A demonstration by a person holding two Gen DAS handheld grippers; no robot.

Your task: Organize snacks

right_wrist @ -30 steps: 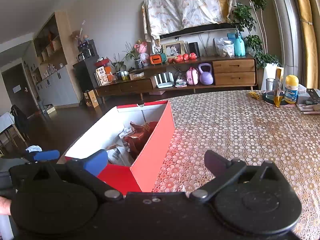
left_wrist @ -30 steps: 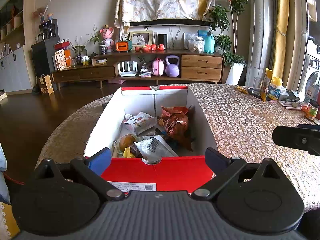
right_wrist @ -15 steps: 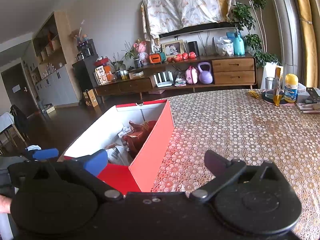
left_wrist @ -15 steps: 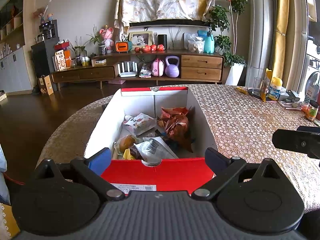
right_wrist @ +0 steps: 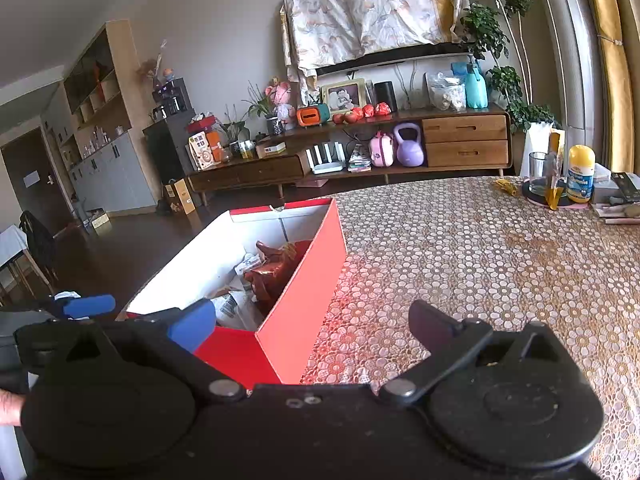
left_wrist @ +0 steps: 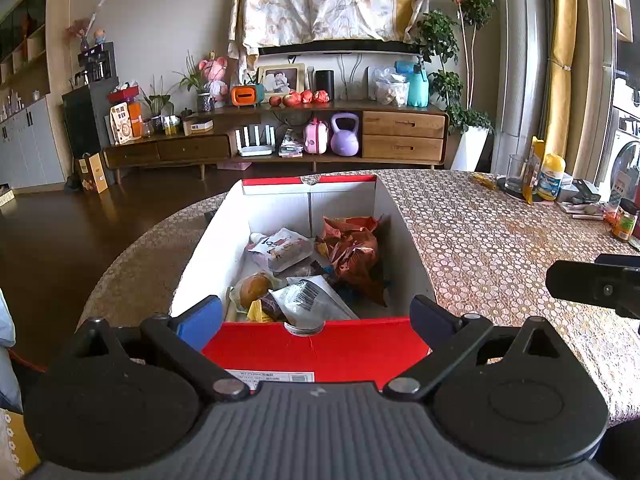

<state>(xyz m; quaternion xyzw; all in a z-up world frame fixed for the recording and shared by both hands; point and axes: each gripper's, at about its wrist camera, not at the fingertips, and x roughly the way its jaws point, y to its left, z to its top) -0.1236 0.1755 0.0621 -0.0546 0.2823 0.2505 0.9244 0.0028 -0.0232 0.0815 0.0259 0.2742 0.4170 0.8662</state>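
— What sort of place is this?
— A home, a living room. A long wooden sideboard (left_wrist: 276, 144) carries a framed photo (left_wrist: 281, 78), a plush toy (left_wrist: 214, 72) and potted plants.
— Anything more?
— A purple kettlebell (left_wrist: 344, 135) on its lower shelf, yellow curtains (left_wrist: 562, 60) by the window, a dark wood floor (left_wrist: 60, 232), and a lace-patterned cloth on the desk (left_wrist: 488, 240).

Red box (left_wrist: 316, 350) with white inside, brown-orange snack bag (left_wrist: 352, 248), floral-patterned beige tablecloth (left_wrist: 480, 240).
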